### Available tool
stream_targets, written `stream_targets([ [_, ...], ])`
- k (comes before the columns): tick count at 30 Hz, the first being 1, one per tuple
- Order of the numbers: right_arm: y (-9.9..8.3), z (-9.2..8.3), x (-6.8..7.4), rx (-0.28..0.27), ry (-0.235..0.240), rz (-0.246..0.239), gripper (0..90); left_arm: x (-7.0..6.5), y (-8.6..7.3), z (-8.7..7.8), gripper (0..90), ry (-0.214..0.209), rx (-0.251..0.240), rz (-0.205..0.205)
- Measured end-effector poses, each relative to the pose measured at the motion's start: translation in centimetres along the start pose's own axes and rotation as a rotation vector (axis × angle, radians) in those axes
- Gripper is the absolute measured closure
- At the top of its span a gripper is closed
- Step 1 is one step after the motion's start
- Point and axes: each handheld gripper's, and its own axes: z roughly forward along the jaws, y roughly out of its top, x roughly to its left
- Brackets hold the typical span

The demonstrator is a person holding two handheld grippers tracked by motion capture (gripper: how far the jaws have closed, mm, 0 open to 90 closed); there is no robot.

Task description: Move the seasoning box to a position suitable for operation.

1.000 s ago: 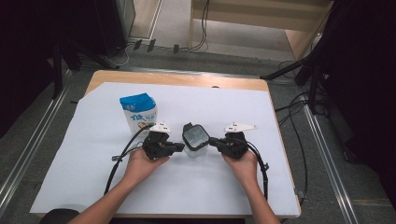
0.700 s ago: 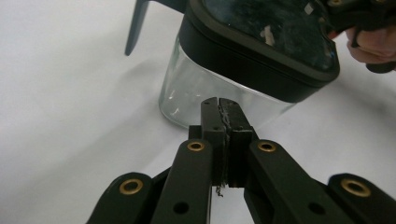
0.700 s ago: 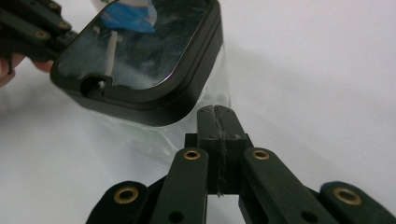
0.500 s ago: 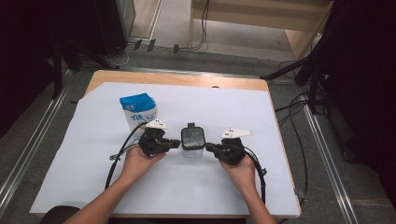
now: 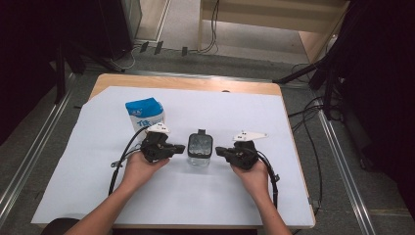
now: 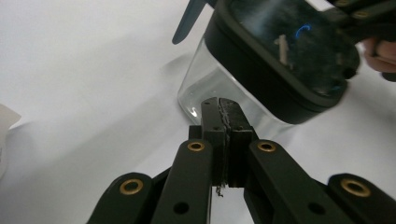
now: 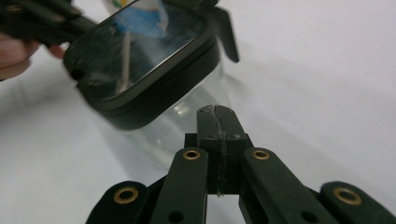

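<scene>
Near, bottom of the high view: two forearms enter, cut off by the frame edge. The left gripper (image 5: 180,148) sits left of centre, the right gripper (image 5: 221,152) right of centre, tips pointing inward at each other. In both gripper views the black jaws are pressed together with nothing between them.

Between the tips, at frame centre, stands a clear jar (image 5: 199,149) with a dark lid (image 5: 200,144) on the white sheet (image 5: 220,196). Each gripper lies just beside it; contact cannot be judged. In the left gripper view the jar (image 6: 219,88) is tilted in frame, lid glare hiding the contents.

Farther, upper left of the sheet: a blue-and-white carton (image 5: 145,113), its lower part hidden behind the left gripper, print too small to read. Beyond, the wooden table (image 5: 186,82) edge.
</scene>
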Motion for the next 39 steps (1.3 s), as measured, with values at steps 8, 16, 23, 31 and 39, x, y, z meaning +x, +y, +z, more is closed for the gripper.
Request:
stream_targets([
  [8, 1.6, 1.5, -1.1, -0.011, -0.007, 0.005, 90.0, -1.5, -0.9, -0.8, 90.0, -0.005, -0.006, 0.011],
  [16, 2.8, 2.6, -1.6, -0.023, 0.000, -0.008, 90.0, -2.9, -1.7, 0.1, 90.0, -0.011, 0.001, 0.009],
  [23, 3.1, 3.1, -1.4, -0.026, 0.011, -0.026, 90.0, -2.7, -1.8, 0.5, 90.0, -0.044, -0.001, -0.023],
  [31, 3.0, 2.9, -1.2, -0.017, 0.004, -0.032, 90.0, -2.3, -1.7, 0.4, 90.0, -0.011, 0.001, -0.015],
  [39, 2.8, 2.5, -1.0, -0.018, 0.007, -0.032, 90.0, -2.4, -1.7, 0.1, 90.0, -0.032, 0.000, -0.013],
])
